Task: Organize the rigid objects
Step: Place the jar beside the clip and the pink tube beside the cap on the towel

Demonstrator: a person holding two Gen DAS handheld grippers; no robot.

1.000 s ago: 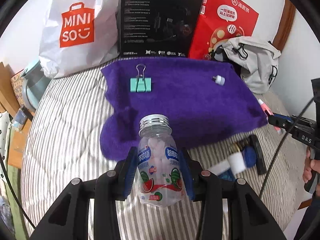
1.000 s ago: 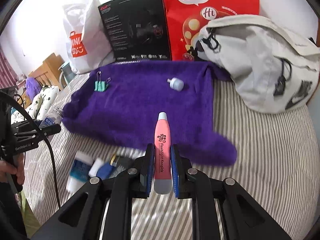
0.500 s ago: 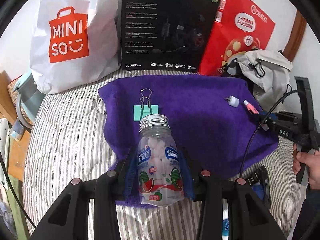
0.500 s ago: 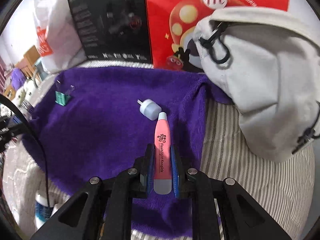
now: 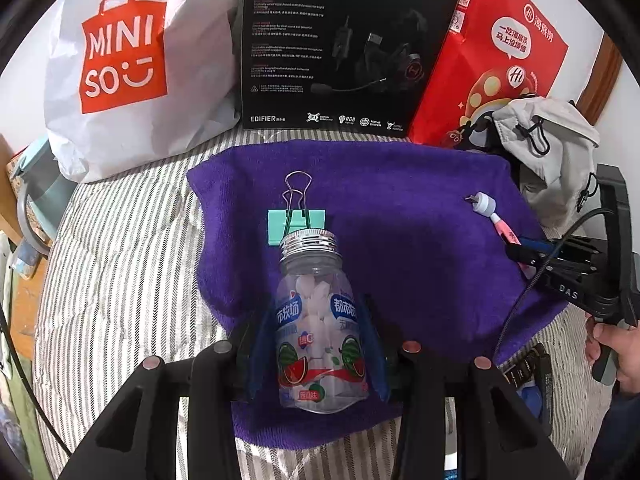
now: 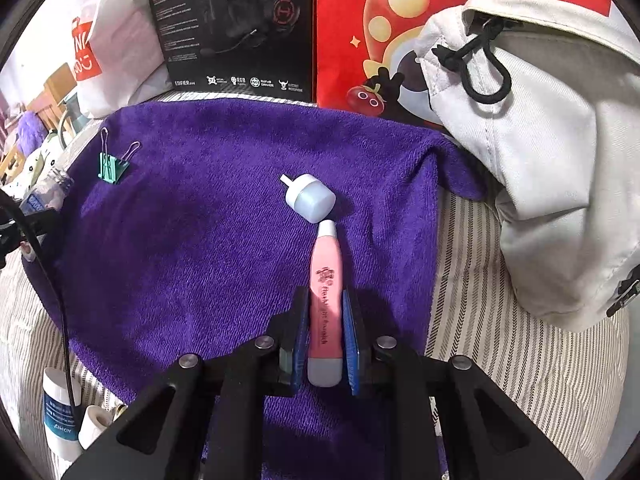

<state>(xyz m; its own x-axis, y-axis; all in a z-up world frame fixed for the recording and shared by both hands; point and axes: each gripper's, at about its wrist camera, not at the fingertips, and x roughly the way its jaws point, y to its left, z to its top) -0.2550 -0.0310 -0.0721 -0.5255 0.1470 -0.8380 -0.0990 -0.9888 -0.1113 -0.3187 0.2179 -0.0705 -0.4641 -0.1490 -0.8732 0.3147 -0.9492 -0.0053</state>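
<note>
Left wrist view: clear candy bottle [image 5: 318, 328] clamped upright in the left gripper [image 5: 316, 356], blue pads pressed on both sides of its label band, above the near edge of the purple towel [image 5: 400, 248]. Silver screw cap pointing far, just in front of a mint binder clip [image 5: 295, 220] lying flat on the towel. Likely light, since mostly air and loose white tablets; hard plastic wall, smooth and probably slippery, so best held at the waist under the shoulder as now, not at the cap. Contents liable to rattle and shift if tilted.

Right wrist view: pink flashlight earpick [image 6: 326, 304] pinched in the right gripper [image 6: 324, 344], 2 pads closed on the lower half of the barrel, grey end cap near, white tip far, low over the right part of the towel; contact with the cloth impossible to tell. Tip almost touching a small white plug-shaped piece [image 6: 310, 197]. Slim, stiff, light; tapered body apt to slide forward out of a loose pinch, so thicker rear section the safer hold.

Off the towel, near left on the striped sheet [image 6: 500, 380]: 2 small white containers [image 6: 64, 416]. Grey backpack [image 6: 560, 160] at right.
</note>
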